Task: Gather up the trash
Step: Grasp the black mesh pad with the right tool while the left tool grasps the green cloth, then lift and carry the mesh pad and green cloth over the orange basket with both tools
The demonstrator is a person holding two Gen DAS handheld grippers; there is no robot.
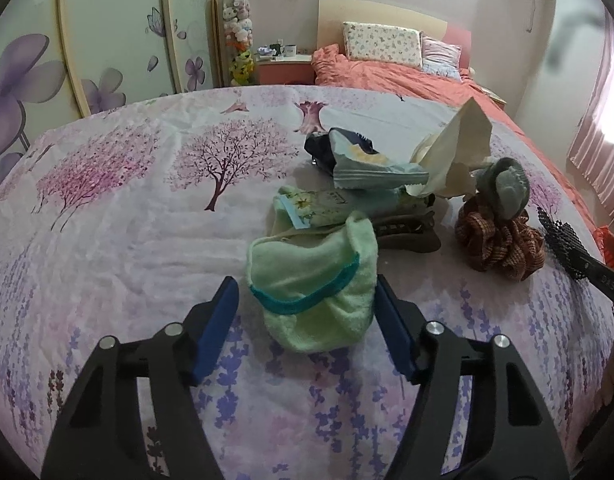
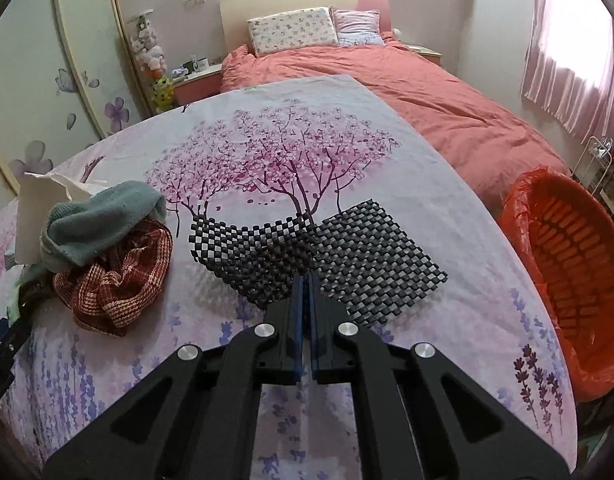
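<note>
Blossom-printed cloth covers the surface we work over, with a coral-covered bed behind it. Through the left wrist camera, our left claw straddles a pale green cloth with a teal hem; the jaws stand apart, one blue pad just beside the cloth on the right and a clear gap on the left, so we judge it not yet gripped. Beyond it lies the rest of the heap: a green wrapper, a blue-and-white packet, crumpled paper, a grey sock on a red-checked fabric. Through the right wrist camera, our right claw is clenched on the near edge of a black mesh mat, which sags in a crease at the pinch and otherwise rests on the cloth. An orange-lined basket waits off the right edge of the surface, well apart from the heap. We take the step in hand to be a paired pickup: mat secured, green cloth being taken. Next, we think, the left jaws must finish closing, and the right hand must lift the floppy mat clear before swinging it over the basket rim, since a dragged corner could snag the cloth.
</note>
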